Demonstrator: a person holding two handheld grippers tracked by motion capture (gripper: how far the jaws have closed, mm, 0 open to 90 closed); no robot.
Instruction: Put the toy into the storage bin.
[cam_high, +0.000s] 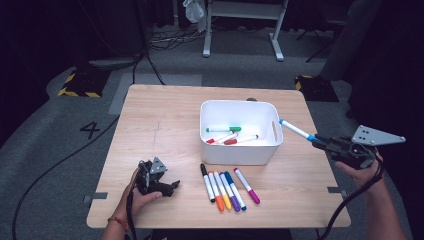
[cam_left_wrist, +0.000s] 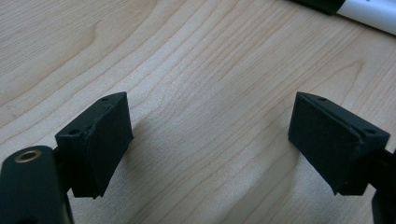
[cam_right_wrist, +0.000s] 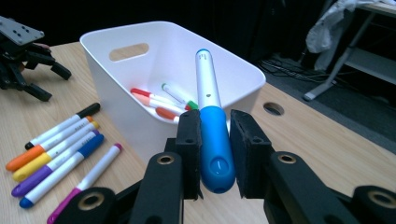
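Right gripper (cam_high: 320, 142), at the right edge of the tabletop (cam_high: 165, 107) and raised above it, jaws closed on the blue cap end of a light-blue marker (cam_high: 296, 129). Marker's white barrel pointing toward the white bin (cam_high: 239, 154), its far tip just at the bin's right wall near the handle slot in the high view. Same marker (cam_right_wrist: 211, 126) seen in the right gripper view standing between the two black jaws, cap end nearest the camera, barrel angled up over the bin (cam_right_wrist: 112, 39).

Inside the bin: a green-capped marker (cam_high: 223, 129) and two red-capped markers (cam_high: 232, 139), lying flat on the bottom.

On the tabletop in front of the bin: a row of markers lying side by side, black (cam_high: 207, 182), orange (cam_high: 216, 191), yellow (cam_high: 223, 191), purple (cam_high: 230, 192), dark blue (cam_high: 235, 190), and, a little apart to the right, a magenta one (cam_high: 247, 186).

Left gripper (cam_high: 167, 188), near the front left of the tabletop, held low by the left hand (cam_high: 140, 197), just left of the marker row. Jaws wide open, nothing between them, bare wood (cam_left_wrist: 201, 116) below in the left gripper view; end of the black marker (cam_left_wrist: 345, 7) just visible at the top right corner there.
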